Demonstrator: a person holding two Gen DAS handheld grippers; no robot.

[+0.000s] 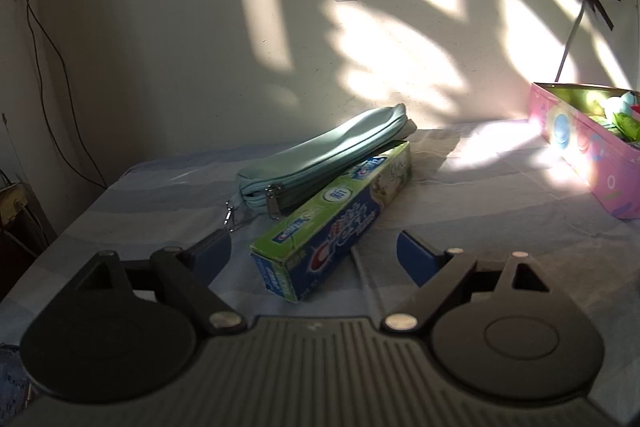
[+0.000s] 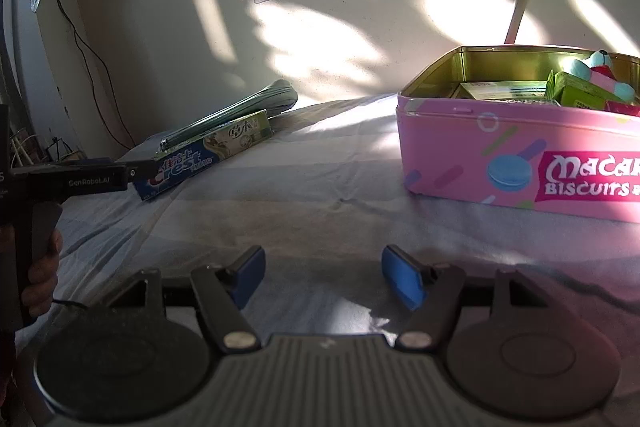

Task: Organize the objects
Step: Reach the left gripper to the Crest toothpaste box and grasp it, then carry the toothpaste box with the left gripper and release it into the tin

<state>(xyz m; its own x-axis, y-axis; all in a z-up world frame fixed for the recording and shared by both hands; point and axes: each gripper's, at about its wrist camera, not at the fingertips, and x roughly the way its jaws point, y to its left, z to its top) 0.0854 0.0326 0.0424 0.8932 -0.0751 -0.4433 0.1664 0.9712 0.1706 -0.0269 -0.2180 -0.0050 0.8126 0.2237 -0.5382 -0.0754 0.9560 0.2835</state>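
A toothpaste box [image 1: 332, 219], green and blue with Crest lettering, lies flat on a bed covered by a pale blue striped sheet [image 1: 460, 195], its near end pointing toward the left gripper [image 1: 314, 253]. A mint-green zip pouch [image 1: 320, 157] rests just behind it and partly on its far edge, so the two touch along one side. The left gripper's blue-padded jaws stand wide apart on either side of the box's near end, not touching it; this looks like a lining-up for a grasp on the box's narrow width. At the right of the bed, well apart from the box, an open pink biscuit tin [image 2: 520, 163] already holds small green packets and a soft toy, which suggests it is the place where loose items are being gathered. The right gripper [image 2: 324, 277] hovers low over bare sheet near the tin, its jaws also apart and holding nothing, seemingly kept clear while the left one works. In the right wrist view the left gripper's black body reaches in from the left edge to the box's near end.
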